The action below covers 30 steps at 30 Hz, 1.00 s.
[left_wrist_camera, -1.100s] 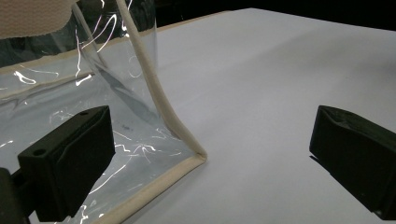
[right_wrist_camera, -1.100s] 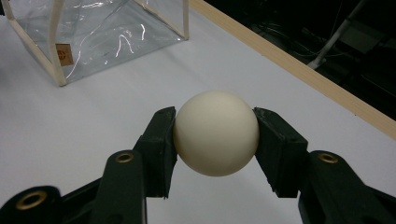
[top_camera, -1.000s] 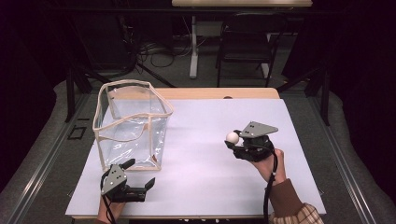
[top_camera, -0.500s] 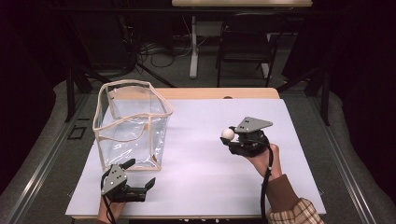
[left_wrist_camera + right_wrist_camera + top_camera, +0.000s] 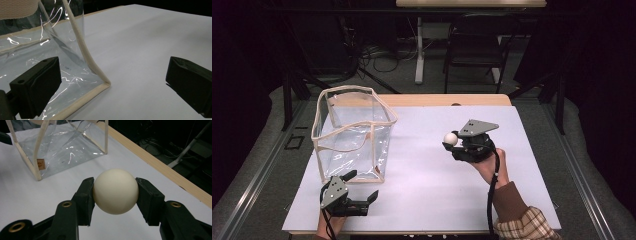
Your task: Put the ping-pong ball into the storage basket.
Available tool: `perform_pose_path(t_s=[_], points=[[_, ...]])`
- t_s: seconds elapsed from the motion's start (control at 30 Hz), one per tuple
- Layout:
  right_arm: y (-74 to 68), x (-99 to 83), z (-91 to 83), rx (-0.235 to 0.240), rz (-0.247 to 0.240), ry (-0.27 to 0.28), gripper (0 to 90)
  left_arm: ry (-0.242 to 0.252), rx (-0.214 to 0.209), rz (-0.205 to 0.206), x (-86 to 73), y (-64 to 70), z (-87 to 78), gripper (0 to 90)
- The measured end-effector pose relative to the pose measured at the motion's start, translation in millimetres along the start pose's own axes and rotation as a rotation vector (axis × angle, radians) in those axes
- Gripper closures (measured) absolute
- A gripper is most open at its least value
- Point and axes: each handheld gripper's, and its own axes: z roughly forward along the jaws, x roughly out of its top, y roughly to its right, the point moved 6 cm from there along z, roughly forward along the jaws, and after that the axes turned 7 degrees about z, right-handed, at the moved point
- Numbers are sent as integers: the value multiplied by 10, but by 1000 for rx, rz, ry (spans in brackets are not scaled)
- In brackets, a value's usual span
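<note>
item one, white ball (image 5: 115,191): round, cream-white, plain surface, clamped between the two black jaws of the right gripper (image 5: 452,142), one jaw pressed to each side; in the high view the ball (image 5: 451,138) sits at the gripper's tip, held above the white table sheet (image 5: 427,175) near the middle of the table, well apart from the bag. item two, right gripper: black body with a grey three-cornered plate on top, held in the person's right hand (image 5: 490,162), plaid cuff at the wrist, cable trailing down along the forearm. item three, clear bag (image 5: 352,132): transparent plastic with beige edging, standing upright and open at the top on the left part of the sheet; a small brown tag shows on one wall in the right gripper view (image 5: 41,164). item four, left gripper (image 5: 362,192): resting low at the near left edge of the sheet, jaws spread wide and holding nothing, just beside the bag's near bottom corner (image 5: 106,83), which lies between the two jaws in the left gripper view. item five, table: wooden edge (image 5: 160,165) visible beyond the sheet.
</note>
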Motion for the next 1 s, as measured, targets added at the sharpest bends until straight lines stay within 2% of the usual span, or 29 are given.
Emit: perform_pose_path(t_s=[1.0], points=[[-85, 278, 206, 51, -14, 9, 510, -2, -3, 2, -2, 1, 4, 1]])
